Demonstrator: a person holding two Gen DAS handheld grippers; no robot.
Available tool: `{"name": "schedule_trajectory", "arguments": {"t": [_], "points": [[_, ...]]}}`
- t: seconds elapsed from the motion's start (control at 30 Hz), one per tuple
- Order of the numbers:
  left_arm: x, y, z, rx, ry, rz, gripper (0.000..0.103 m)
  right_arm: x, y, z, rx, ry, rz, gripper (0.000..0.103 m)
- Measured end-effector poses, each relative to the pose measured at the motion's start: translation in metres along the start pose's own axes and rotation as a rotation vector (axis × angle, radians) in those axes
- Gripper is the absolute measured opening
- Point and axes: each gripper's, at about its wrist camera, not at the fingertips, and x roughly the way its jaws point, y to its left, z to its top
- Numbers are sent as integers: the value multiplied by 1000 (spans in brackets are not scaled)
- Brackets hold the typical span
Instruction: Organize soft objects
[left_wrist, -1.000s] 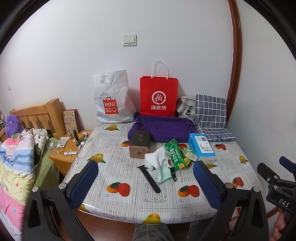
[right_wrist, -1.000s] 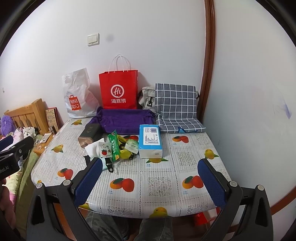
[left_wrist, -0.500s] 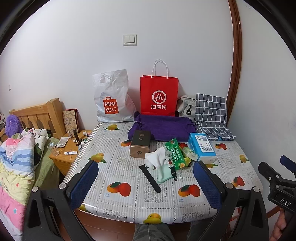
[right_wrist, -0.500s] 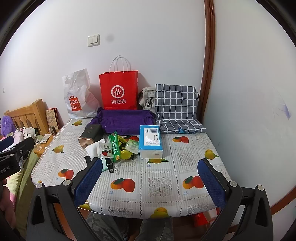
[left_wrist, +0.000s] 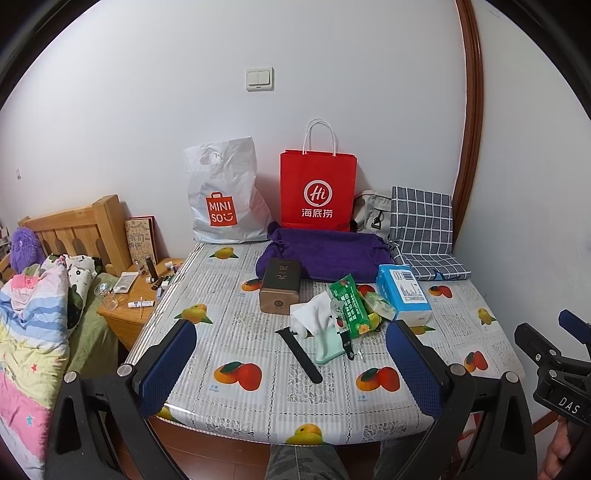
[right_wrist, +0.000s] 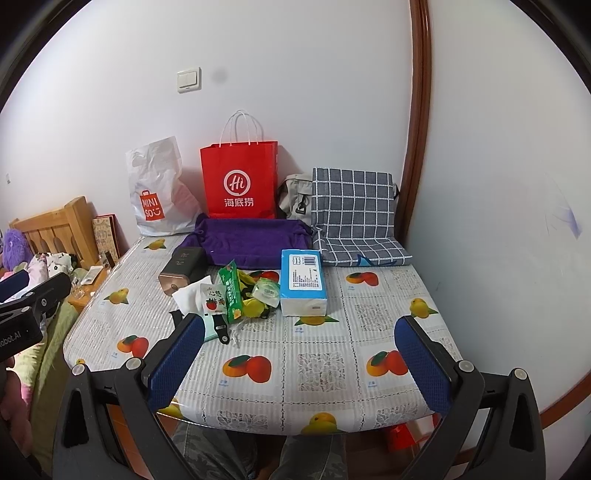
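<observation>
Soft objects, namely a white tissue wad (left_wrist: 310, 314), a pale green cloth (left_wrist: 327, 345) and crinkly snack packets (left_wrist: 349, 306), lie in a loose pile at the centre of the table (left_wrist: 258, 402); none is held.

Jaws: left gripper (left_wrist: 291, 373) has its blue pads set wide apart, nothing between them, hovering low at the near table edge in the bottom of its frame. Right gripper (right_wrist: 301, 363) likewise spread wide and empty, at the bottom of its own frame. Both are well apart from the pile.

Step in hand (judgement): start of the approach; no item picked, sorting not begun. Next move calls for advancing one gripper up-frame to the pile and closing on a single soft item. The tissue wad sits on top at the pile's left side and looks easiest to take. Limp items will likely sag or drag neighbours; the black strap (left_wrist: 299, 354) lies just beside the cloth and could be caught with it.

Around the pile: a brown box (left_wrist: 279, 286) just left of it, a blue tissue pack (left_wrist: 403, 291) touching its right side.

Containers, upper centre of frame against the wall: purple fabric bin (left_wrist: 325, 254), opening not clearly visible, contents cannot be told; red paper bag (left_wrist: 317, 192) upright, interior hidden; white plastic bag (left_wrist: 225, 195) upright, interior hidden. A checked cushion (left_wrist: 424, 229) occupies the right rear corner. The purple bin is nearest the pile, a plausible destination.
</observation>
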Motion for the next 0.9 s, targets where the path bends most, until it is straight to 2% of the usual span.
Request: {"name": "schedule_trajectory", "arguments": {"t": [0.9], "points": [[0, 0, 0, -3, -2, -4, 103, -4, 5, -1, -7, -10, 4, 101]]}}
